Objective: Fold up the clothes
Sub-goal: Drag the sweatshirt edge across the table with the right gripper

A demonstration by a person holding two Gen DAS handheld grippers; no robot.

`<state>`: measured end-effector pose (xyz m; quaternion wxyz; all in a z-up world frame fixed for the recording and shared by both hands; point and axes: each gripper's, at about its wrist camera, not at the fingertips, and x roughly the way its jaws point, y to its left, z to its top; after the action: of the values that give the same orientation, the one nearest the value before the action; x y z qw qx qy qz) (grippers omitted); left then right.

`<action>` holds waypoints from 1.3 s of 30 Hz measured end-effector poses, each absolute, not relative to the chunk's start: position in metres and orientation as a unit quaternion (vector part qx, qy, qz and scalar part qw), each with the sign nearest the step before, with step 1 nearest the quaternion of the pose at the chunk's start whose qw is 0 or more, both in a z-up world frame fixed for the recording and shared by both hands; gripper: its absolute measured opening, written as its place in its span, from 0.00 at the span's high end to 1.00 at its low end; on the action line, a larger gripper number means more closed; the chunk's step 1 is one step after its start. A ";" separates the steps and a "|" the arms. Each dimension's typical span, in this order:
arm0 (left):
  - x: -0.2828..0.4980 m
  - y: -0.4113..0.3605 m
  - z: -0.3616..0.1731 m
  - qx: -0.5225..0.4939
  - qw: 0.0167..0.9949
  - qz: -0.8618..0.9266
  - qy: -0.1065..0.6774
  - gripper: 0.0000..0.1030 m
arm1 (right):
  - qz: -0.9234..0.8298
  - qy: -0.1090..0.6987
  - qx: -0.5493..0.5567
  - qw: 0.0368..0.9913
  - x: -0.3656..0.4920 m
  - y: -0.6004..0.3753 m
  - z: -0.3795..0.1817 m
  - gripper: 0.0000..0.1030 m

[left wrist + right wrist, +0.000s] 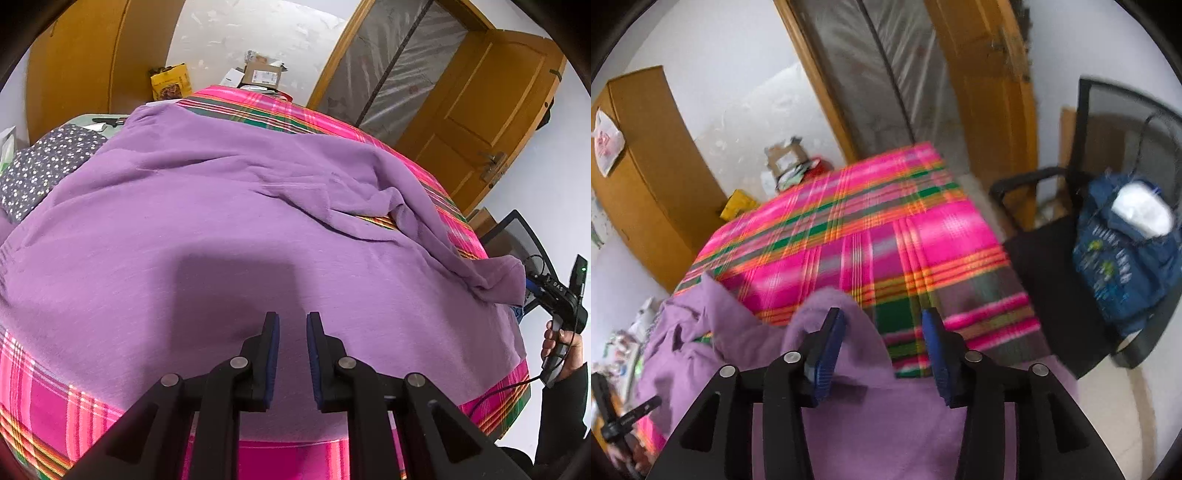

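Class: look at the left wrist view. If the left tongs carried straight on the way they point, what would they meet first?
Most likely the spread purple knitted garment, which fills the view just ahead of the open left tongs. Depth is unclear, so I cannot tell how soon they would touch.

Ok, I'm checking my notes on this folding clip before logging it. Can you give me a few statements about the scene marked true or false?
1. The purple garment lies spread on a pink plaid cloth. True.
2. The left gripper is clamped on the garment. False: its jaws stand apart above the fabric.
3. The right gripper is open. True.
4. A blue bag sits on the dark chair. True.
5. The garment is folded into a neat square. False: it is spread out and wrinkled.
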<state>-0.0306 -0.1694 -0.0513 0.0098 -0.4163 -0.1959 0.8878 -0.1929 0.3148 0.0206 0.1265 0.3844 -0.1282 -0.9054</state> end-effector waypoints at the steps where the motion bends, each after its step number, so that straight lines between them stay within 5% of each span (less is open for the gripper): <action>1: -0.032 -0.167 -0.051 -0.417 0.012 0.888 -0.194 0.85 | -0.900 -0.130 0.392 0.141 -0.197 0.317 0.016 0.55; 7: -0.040 -0.153 -0.048 -0.419 0.029 0.889 -0.184 0.85 | -0.877 -0.106 0.396 0.251 -0.215 0.312 0.005 0.53; 14: -0.044 -0.134 -0.045 -0.424 0.047 0.888 -0.174 0.85 | -0.847 0.025 0.388 0.362 -0.225 0.285 0.016 0.49; 35: -0.061 -0.093 -0.048 -0.441 0.081 0.880 -0.157 0.85 | -0.757 0.057 0.414 0.502 -0.259 0.267 0.015 0.43; 36: -0.061 -0.092 -0.047 -0.441 0.081 0.880 -0.157 0.85 | -0.753 0.064 0.420 0.502 -0.257 0.262 0.011 0.46; 39: -0.060 -0.093 -0.047 -0.441 0.078 0.880 -0.158 0.85 | -0.756 0.092 0.427 0.488 -0.250 0.253 0.008 0.93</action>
<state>-0.0603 -0.0932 -0.0475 0.0776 -0.4414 -0.1585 0.8798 -0.2504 0.2527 0.0080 0.4882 0.4265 0.0920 -0.7558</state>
